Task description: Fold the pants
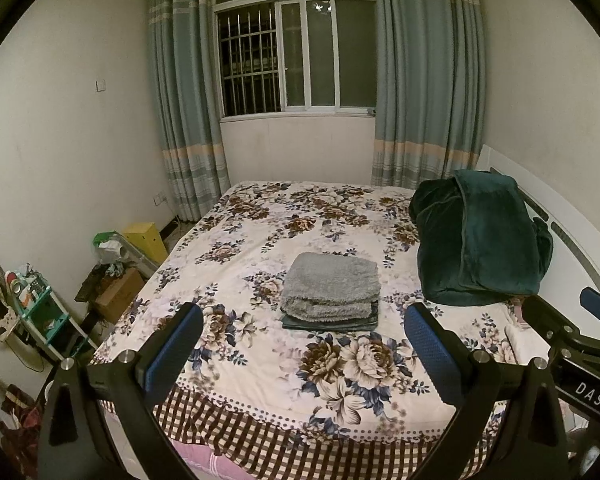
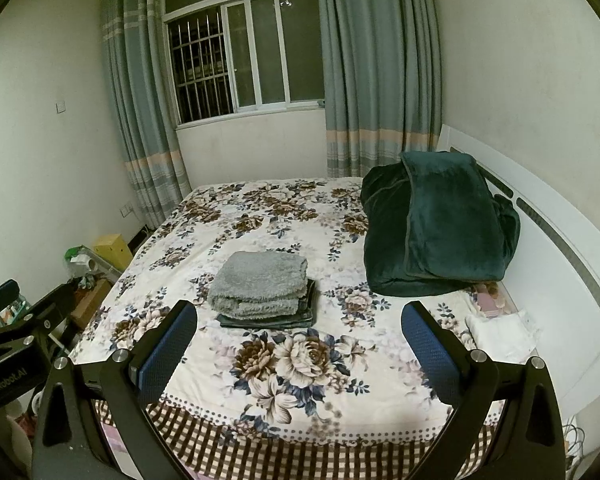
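Holding both my left gripper (image 1: pixel 304 344) and right gripper (image 2: pixel 300 344) wide apart and empty, I judge the grey pants (image 1: pixel 330 286) apparently folded; next, withdraw.

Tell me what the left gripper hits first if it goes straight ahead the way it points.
Most likely the folded grey fleece pants stacked on a dark folded garment on the floral bedspread. The left gripper is open and empty; depth is unclear, so it might meet the bedspread first.

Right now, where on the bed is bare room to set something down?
Free: floral sheet between the grey fleece folded stack and the checked foot edge; also the window end. Crowded: headboard side, with the dark green plush blanket and small white cloth.
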The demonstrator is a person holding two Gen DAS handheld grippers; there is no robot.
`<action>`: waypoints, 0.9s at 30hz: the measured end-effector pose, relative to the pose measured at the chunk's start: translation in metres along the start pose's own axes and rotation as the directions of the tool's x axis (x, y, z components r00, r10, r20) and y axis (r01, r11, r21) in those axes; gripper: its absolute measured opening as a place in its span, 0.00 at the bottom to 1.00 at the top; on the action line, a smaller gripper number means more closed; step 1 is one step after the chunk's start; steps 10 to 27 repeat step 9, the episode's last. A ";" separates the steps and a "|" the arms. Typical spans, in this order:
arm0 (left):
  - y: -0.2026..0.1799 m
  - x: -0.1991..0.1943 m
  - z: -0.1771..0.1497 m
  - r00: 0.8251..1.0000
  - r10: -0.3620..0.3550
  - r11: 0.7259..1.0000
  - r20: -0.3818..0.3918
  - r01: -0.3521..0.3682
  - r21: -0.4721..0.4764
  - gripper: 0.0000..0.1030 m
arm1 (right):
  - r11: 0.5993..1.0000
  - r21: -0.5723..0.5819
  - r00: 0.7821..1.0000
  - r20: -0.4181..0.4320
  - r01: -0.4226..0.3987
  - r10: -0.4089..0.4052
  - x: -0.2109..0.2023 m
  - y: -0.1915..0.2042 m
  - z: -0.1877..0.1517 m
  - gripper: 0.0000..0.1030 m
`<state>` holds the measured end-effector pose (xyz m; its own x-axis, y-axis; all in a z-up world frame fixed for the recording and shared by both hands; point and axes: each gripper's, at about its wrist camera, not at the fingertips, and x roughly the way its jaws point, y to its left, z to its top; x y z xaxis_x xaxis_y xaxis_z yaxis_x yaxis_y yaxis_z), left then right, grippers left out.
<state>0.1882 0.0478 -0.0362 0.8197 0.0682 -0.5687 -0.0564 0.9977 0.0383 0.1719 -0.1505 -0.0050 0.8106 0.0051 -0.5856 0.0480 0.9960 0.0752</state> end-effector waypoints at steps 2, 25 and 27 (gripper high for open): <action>0.002 -0.002 0.002 1.000 0.001 1.000 0.002 -0.001 -0.001 1.00 | 1.000 0.004 1.000 0.001 0.001 -0.001 -0.001 0.000 0.000 1.00; 0.003 -0.004 0.008 1.000 0.004 1.000 0.015 -0.004 0.001 1.00 | 1.000 0.002 1.000 0.004 0.000 0.000 0.000 0.003 0.001 1.00; 0.003 -0.004 0.008 1.000 0.004 1.000 0.015 -0.004 0.001 1.00 | 1.000 0.002 1.000 0.004 0.000 0.000 0.000 0.003 0.001 1.00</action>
